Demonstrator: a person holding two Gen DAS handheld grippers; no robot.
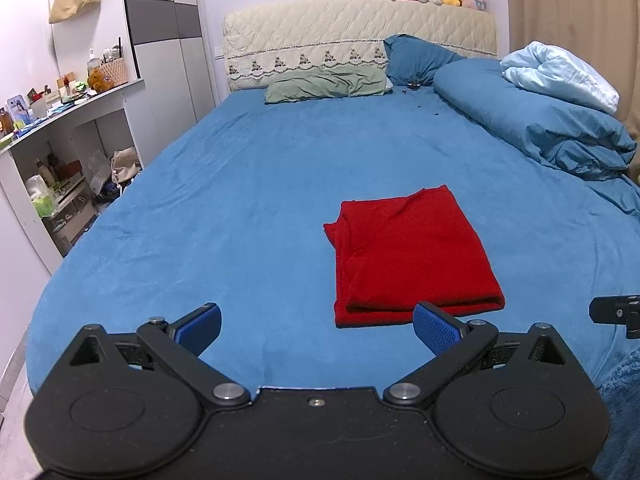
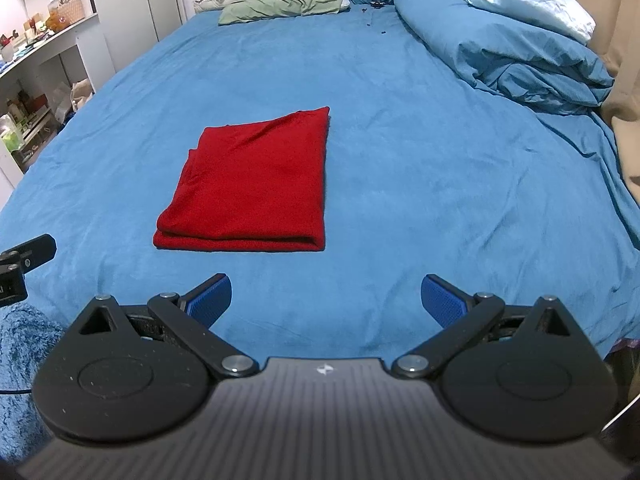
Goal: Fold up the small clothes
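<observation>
A red garment point(image 1: 412, 256) lies folded into a flat rectangle on the blue bed sheet point(image 1: 248, 184); it also shows in the right wrist view point(image 2: 252, 184). My left gripper point(image 1: 316, 328) is open and empty, near the bed's front edge, with the garment just ahead and to its right. My right gripper point(image 2: 326, 300) is open and empty, with the garment ahead and to its left. Neither gripper touches the garment.
A rolled blue duvet point(image 1: 536, 120) with a light blue blanket point(image 1: 560, 72) lies along the right side. A green pillow point(image 1: 324, 84) and a blue pillow point(image 1: 416, 58) lie at the headboard. White shelves point(image 1: 68, 152) with clutter stand left of the bed.
</observation>
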